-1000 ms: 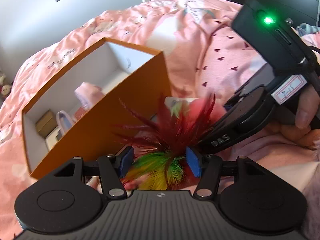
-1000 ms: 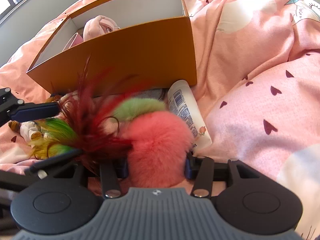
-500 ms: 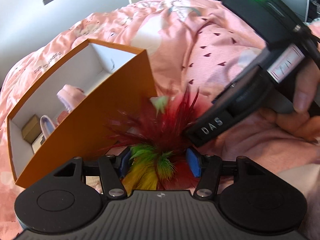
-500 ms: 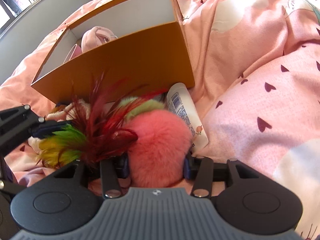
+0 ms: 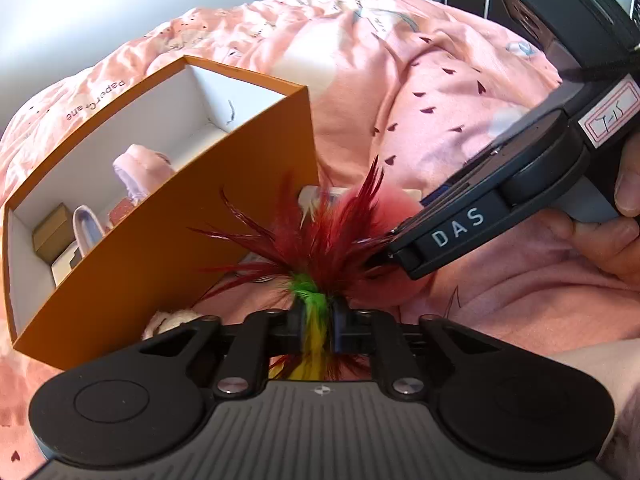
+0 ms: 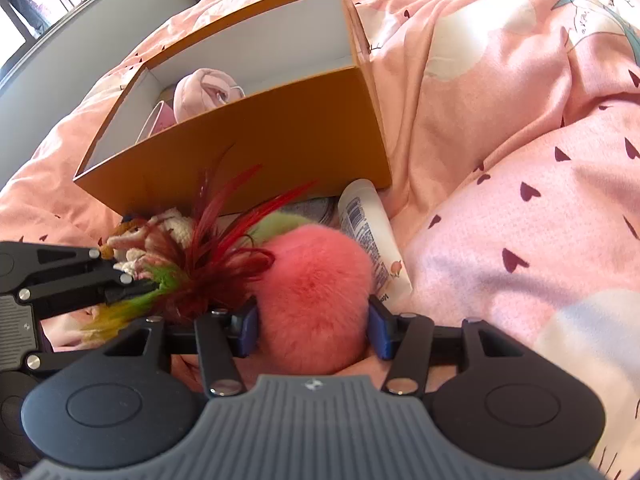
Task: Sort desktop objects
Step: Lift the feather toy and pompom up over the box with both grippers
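Note:
A feather toy (image 5: 320, 240) with dark red plumes and a green-and-yellow base lies on the pink bedding in front of an orange box (image 5: 160, 260). My left gripper (image 5: 318, 320) is closing, and its pads press on the toy's green and yellow base. In the right wrist view the feather toy (image 6: 216, 256) spreads just left of a fluffy pink pom-pom (image 6: 312, 280). My right gripper (image 6: 312, 324) straddles the pom-pom; its jaws are opening, and the fur just brushes the pads. The left gripper (image 6: 132, 284) comes in from the left edge.
The orange box (image 6: 260, 148) stands open on the bed and holds a pink plush (image 6: 204, 92) and small items. A white tube (image 6: 368, 232) lies right of the pom-pom. A cream knitted toy (image 6: 160, 228) sits by the box. Rumpled pink duvet (image 6: 520, 160) rises to the right.
The left gripper's jaws have come together on the feather toy's green and yellow base. The right gripper's pads stand slightly wider around the pom-pom. Neither hand has shifted much.

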`<state>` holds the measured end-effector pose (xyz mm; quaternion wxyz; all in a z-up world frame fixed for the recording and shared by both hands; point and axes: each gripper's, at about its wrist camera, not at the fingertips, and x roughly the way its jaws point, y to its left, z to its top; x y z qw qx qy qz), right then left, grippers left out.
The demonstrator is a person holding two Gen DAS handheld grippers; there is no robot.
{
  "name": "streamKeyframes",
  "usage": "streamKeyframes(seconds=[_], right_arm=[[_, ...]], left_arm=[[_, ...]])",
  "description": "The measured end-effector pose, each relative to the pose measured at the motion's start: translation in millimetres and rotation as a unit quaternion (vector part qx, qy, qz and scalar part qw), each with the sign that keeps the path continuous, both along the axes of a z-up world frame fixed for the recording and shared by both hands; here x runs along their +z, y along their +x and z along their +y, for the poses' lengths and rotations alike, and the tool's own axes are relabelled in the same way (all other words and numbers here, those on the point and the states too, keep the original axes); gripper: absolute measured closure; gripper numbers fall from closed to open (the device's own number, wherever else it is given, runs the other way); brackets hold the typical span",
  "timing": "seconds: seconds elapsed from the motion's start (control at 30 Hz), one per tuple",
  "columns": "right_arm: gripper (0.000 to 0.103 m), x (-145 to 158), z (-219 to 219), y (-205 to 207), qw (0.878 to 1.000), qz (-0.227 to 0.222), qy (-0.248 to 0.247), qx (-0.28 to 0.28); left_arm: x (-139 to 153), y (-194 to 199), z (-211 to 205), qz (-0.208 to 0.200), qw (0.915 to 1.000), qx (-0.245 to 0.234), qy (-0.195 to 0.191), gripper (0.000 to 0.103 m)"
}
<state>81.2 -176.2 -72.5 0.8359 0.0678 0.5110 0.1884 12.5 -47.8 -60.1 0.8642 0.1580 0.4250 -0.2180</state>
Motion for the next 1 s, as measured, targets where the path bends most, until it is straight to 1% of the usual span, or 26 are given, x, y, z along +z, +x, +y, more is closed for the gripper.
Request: streamKeyframes(seconds=[0.03, 0.07, 0.1, 0.13, 0.17, 0.23, 0.37, 0.43, 0.47, 0.5, 0.67, 0.83, 0.9, 0.97, 1.0], right_arm=[[0.048, -1, 0, 6, 1.0, 0.001, -0.001, 0.0], [0.051, -1, 1, 6, 1.0, -0.001, -0.003, 0.0], [0.058, -1, 3, 7, 1.0, -0.002, -0.004, 0.0], [0.06, 0, 0, 3, 1.0, -0.002, -0.002, 0.001], [0.063, 2, -16, -8, 1.0, -0.001, -0.002, 0.003], [0.065, 2, -15, 2, 1.0, -0.001, -0.005, 0.006], [0.068, 4, -10, 5, 1.0, -0.012, -0.018, 0.017], [0.078, 8, -11, 1, 0.999, -0.021, -0.02, 0.022], [0.094, 11, -10, 1, 0.999, -0.024, -0.016, 0.024], [0.1, 13, -9, 2, 0.999, -0.025, -0.013, 0.027], [0.101, 16, -9, -2, 0.999, -0.034, -0.019, 0.037], [0.102, 24, -8, -2, 0.998, -0.043, -0.014, 0.043], [0.102, 24, -5, 0, 0.998, -0.046, -0.016, 0.044], [0.102, 22, -5, 2, 0.998, -0.043, -0.021, 0.042], [0.102, 20, -5, 3, 0.998, -0.04, -0.023, 0.039]], left_arm=[[1, 1, 3, 0.0, 1.0, 0.006, -0.007, 0.094], [3, 1, 6, 0.002, 0.9998, 0.013, -0.015, 0.095], [5, 1, 10, 0.004, 0.9995, 0.02, -0.026, 0.096], [8, 2, 15, 0.005, 0.9989, 0.027, -0.038, 0.096], [11, 2, 20, 0.005, 0.9981, 0.035, -0.051, 0.097], [20, 2, 30, 0.002, 0.9957, 0.053, -0.075, 0.097], [39, -1, 46, -0.013, 0.9907, 0.077, -0.112, 0.098], [52, 0, 53, -0.021, 0.9878, 0.089, -0.126, 0.098], [58, 0, 57, -0.026, 0.9865, 0.096, -0.13, 0.098], [65, 0, 61, -0.031, 0.9849, 0.105, -0.133, 0.099], [97, -4, 80, -0.067, 0.9769, 0.138, -0.149, 0.103], [125, -6, 95, -0.097, 0.971, 0.154, -0.155, 0.103], [130, -5, 97, -0.101, 0.9718, 0.149, -0.152, 0.103], [129, -5, 93, -0.101, 0.9757, 0.134, -0.141, 0.103], [127, -5, 89, -0.102, 0.9785, 0.125, -0.129, 0.102]])
